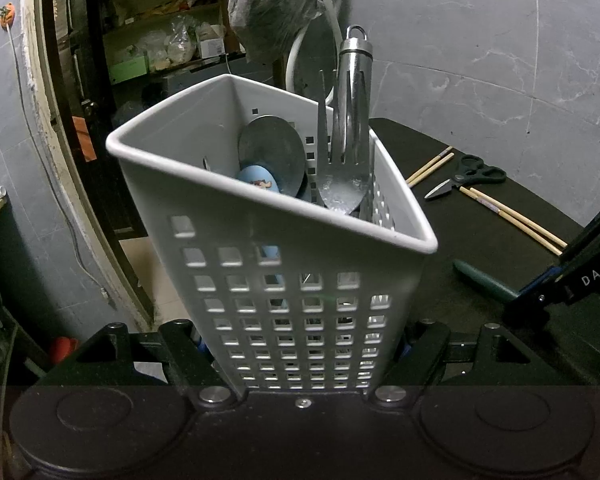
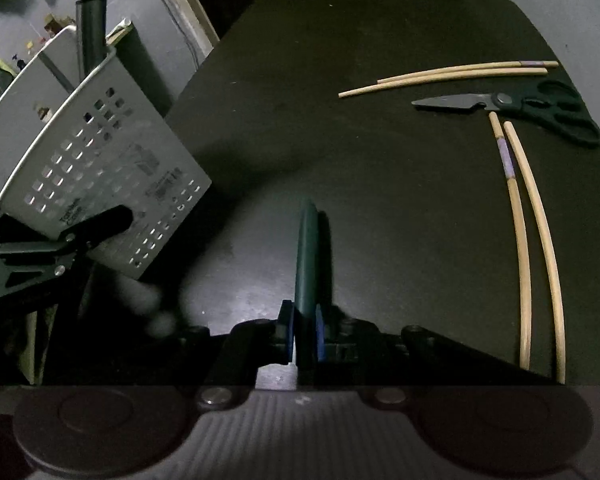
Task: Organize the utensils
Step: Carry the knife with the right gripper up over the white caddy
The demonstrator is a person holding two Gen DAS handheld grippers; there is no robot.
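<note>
In your left wrist view, your left gripper [image 1: 304, 344] has its fingers [image 1: 180, 344] clamped on the lower sides of the white utensil caddy [image 1: 284, 280], held tilted above the dark surface [image 1: 480, 232]. Inside it stand a fork [image 1: 336, 160], a steel handle [image 1: 354, 76], a round spoon bowl [image 1: 270, 148] and a blue-handled piece [image 1: 258, 180].

In your right wrist view, your right gripper [image 2: 303, 334] pinches a dark green handle [image 2: 308, 256] between narrow blue-padded fingers [image 2: 286, 332], low over the surface. Two pairs of chopsticks [image 2: 448, 74] [image 2: 524, 248] and black scissors [image 2: 540, 108] lie to the right, well apart from the caddy at left.
</note>
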